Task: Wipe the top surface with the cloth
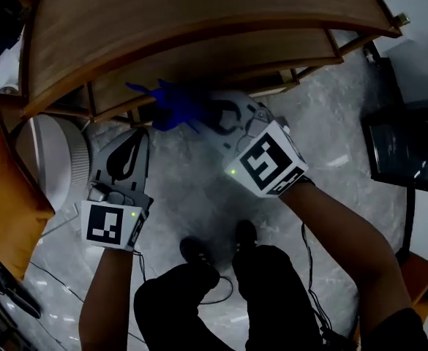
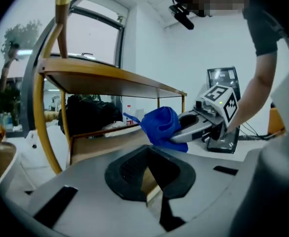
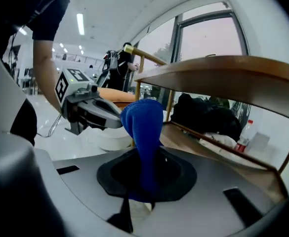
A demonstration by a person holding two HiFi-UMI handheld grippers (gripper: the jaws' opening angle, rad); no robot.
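Note:
The blue cloth [image 1: 171, 107] hangs bunched in my right gripper [image 1: 199, 121], which is shut on it just below the front edge of the wooden shelf unit. Its curved top surface [image 1: 199, 6] lies above and beyond both grippers. In the right gripper view the cloth [image 3: 143, 132] stands up from between the jaws of the right gripper [image 3: 144, 184]. My left gripper [image 1: 136, 135] is lower and to the left, shut with nothing in it. The left gripper view shows the left gripper [image 2: 151, 181], the cloth [image 2: 159, 125] and the top surface [image 2: 109, 78].
A lower shelf holds a black bag [image 2: 87, 115] and a small bottle [image 3: 243, 137]. A white round stool or bin [image 1: 60, 159] and an orange seat [image 1: 1, 196] stand at the left. Dark equipment [image 1: 404, 152] sits at the right. Cables trail on the grey floor by the person's feet [image 1: 221, 243].

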